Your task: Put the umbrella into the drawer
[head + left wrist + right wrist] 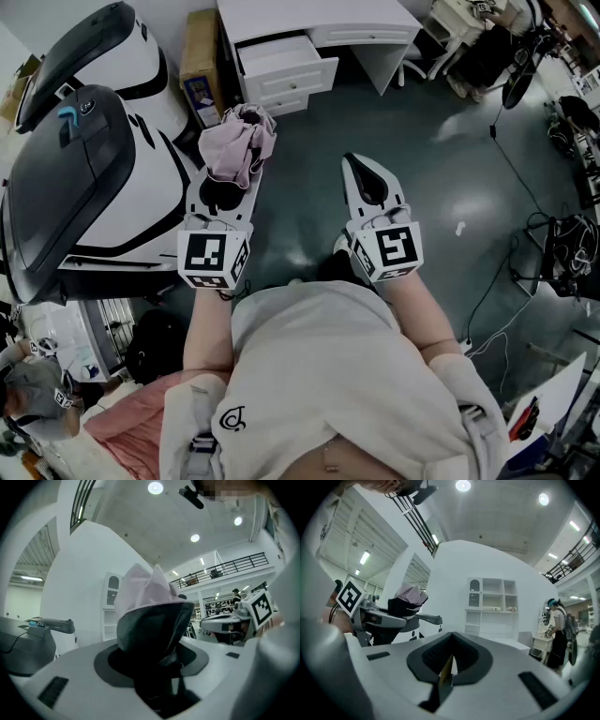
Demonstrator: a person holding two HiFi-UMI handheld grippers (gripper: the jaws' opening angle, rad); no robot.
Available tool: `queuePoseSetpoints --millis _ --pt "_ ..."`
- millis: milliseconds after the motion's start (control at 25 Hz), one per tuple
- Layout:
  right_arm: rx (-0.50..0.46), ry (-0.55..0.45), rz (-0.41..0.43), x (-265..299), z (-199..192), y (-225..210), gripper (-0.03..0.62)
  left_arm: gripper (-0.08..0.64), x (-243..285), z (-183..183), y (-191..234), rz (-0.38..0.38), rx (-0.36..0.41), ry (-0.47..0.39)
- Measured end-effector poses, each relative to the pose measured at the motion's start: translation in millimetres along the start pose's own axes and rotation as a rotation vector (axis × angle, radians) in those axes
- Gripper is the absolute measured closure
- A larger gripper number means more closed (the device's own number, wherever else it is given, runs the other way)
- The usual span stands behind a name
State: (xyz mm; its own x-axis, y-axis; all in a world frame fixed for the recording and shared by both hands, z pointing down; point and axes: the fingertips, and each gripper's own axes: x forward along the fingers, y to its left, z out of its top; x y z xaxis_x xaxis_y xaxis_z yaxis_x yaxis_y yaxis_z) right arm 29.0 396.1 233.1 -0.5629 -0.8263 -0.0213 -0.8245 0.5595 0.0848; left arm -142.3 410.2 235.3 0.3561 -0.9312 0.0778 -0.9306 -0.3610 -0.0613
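Fingers of left gripper (230, 183) clamp folded umbrella (242, 141), pointing level; right gripper (364, 173) pinched closed, empty, level.

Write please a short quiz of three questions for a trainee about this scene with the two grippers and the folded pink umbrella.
1. True or false: the left gripper is shut on the folded pink fabric umbrella.
2. Multiple choice: the right gripper is A) holding a cable, B) shut and empty, C) wide open.
3. Fill in: the upper drawer of the white desk stands ____ (open or closed).
Key: 1 true; 2 B; 3 open.
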Motion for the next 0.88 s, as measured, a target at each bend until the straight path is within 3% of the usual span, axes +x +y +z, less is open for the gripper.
queuePoseSetpoints --millis 280,480,880 --pt "0.015 0.011 0.007 3.3 -3.0 -7.3 0.589 0.330 4.2 0.7 1.9 0.015 -0.012 -0.003" --pt "0.084 0.016 -0.008 12.0 -8.3 -11.9 0.589 0.330 6.5 -3.6 3.4 0.015 -0.030 0.003" --pt "0.068 0.029 0.096 66.8 -27.9 -32.9 0.586 0.330 47.8 -19.3 20.7 0.069 -0.047 0.034"
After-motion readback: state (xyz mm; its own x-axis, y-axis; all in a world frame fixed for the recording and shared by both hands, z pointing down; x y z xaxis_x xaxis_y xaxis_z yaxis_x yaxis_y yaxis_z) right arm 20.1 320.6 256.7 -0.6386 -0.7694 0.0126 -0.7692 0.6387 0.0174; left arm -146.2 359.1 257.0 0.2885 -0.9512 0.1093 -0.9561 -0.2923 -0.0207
